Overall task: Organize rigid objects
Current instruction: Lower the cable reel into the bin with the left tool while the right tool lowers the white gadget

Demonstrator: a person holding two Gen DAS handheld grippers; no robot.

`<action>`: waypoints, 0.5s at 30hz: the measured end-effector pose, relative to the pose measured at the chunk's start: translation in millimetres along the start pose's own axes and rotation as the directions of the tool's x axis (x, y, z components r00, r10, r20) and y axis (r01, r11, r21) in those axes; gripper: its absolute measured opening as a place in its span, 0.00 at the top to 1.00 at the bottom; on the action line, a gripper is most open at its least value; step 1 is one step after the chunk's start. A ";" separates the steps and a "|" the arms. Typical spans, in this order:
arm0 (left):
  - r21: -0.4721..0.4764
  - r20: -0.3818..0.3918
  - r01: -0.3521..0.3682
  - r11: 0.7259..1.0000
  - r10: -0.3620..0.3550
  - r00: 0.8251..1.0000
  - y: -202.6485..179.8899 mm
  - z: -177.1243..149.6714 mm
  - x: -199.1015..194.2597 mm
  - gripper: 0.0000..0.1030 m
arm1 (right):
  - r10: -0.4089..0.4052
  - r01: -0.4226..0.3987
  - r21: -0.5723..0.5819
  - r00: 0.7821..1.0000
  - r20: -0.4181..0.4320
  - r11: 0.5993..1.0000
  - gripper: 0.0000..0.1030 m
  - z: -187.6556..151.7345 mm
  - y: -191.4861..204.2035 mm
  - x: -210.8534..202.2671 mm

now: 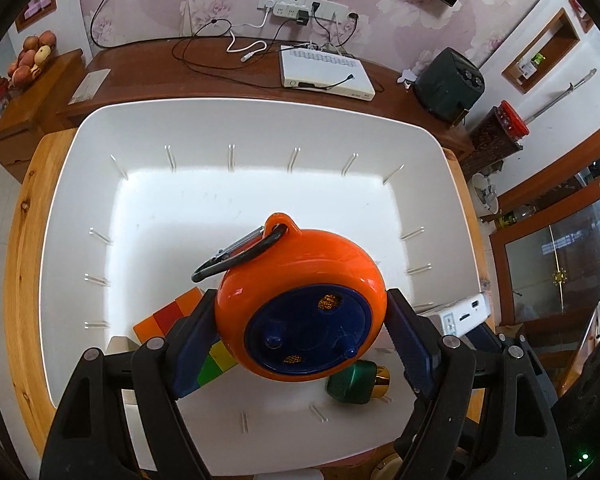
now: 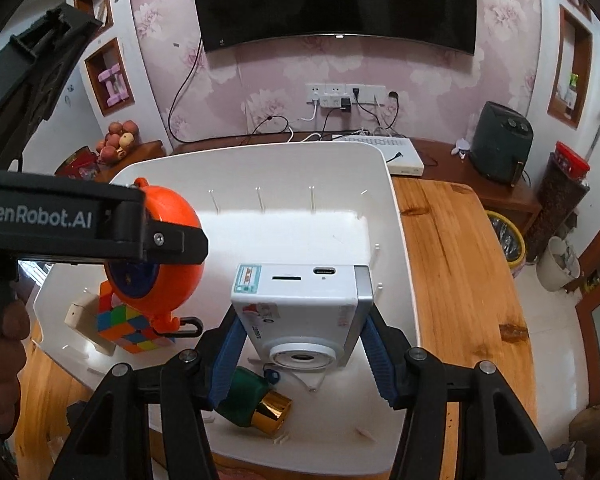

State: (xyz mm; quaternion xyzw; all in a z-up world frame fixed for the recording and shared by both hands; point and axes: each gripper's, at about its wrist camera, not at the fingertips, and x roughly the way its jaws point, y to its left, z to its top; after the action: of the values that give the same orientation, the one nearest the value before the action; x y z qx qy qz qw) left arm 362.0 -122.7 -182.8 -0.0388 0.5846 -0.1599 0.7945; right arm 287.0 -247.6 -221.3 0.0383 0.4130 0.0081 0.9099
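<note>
Left wrist view: the left gripper [image 1: 300, 332] clamps an orange round gadget [image 1: 300, 304] with a blue face, held above the white bin [image 1: 80, 184] on the tabletop [image 1: 24, 216].

Right wrist view: the right gripper [image 2: 300, 356] grips a white camera [image 2: 300, 304] over the bin's right side, above a green bottle [image 2: 252, 400]; a Rubik's cube [image 2: 128, 328] lies left.

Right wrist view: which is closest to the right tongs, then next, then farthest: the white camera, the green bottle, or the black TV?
1. White camera, held between the right tongs.
2. Green bottle, lying in the white bin, lower left of the tongs.
3. Black TV, up on the far wall.
</note>
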 end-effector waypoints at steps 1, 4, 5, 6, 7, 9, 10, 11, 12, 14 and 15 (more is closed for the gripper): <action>0.000 -0.003 -0.002 1.000 0.002 1.000 0.2 0.1 0.8 0.19 | 0.000 0.000 0.000 1.000 -0.002 1.000 0.44 0.0 -0.6 -0.2; -0.004 -0.014 -0.015 1.000 0.015 1.000 0.1 -0.3 2.3 0.19 | 0.003 -0.003 0.003 1.000 -0.004 1.000 0.44 0.8 -1.9 0.4; -0.005 -0.018 -0.016 1.000 0.016 1.000 0.2 -0.4 2.9 0.19 | 0.003 -0.003 0.005 1.000 -0.004 1.000 0.44 1.0 -2.6 0.5; -0.008 -0.024 -0.014 1.000 0.014 1.000 0.6 -0.4 3.3 0.19 | 0.002 -0.002 0.008 1.000 0.000 1.000 0.44 1.3 -3.3 -0.2; -0.012 -0.031 -0.012 1.000 0.012 0.999 1.1 -0.4 3.9 0.19 | 0.006 -0.006 0.010 1.000 0.009 1.000 0.44 1.5 -3.7 -1.6; -0.016 -0.038 -0.009 1.000 0.008 0.999 0.5 -0.1 4.3 0.19 | 0.010 -0.010 0.010 1.000 0.026 1.000 0.42 1.8 -3.8 -4.8; -0.015 -0.040 -0.011 1.000 0.010 0.999 0.0 -0.3 3.9 0.19 | 0.007 -0.007 0.006 0.999 0.038 1.000 0.37 1.9 -4.0 -6.8; -0.013 -0.040 -0.015 1.000 0.014 0.999 -0.9 -0.3 3.3 0.19 | 0.008 -0.008 0.004 0.999 0.045 1.000 0.35 1.9 -3.6 -8.1; -0.009 -0.039 -0.018 1.000 0.018 0.999 -1.6 0.1 2.8 0.19 | 0.009 -0.009 0.003 0.999 0.052 1.000 0.32 2.3 -3.8 -10.2; -0.004 -0.039 -0.026 1.000 0.026 0.999 -3.5 0.0 1.7 0.19 | 0.013 -0.013 0.005 0.998 0.064 1.000 0.31 2.8 -5.8 -14.4; -0.003 -0.041 -0.031 1.000 0.031 0.999 -4.3 -0.3 1.3 0.19 | 0.013 -0.013 0.006 0.998 0.067 1.000 0.30 3.4 -7.1 -15.8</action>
State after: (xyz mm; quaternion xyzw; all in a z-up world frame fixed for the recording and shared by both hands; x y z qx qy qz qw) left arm 361.2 -127.2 -183.0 -0.0280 0.6015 -0.1471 0.7847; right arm 279.1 -255.6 -207.8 0.0442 0.3821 0.0112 0.9230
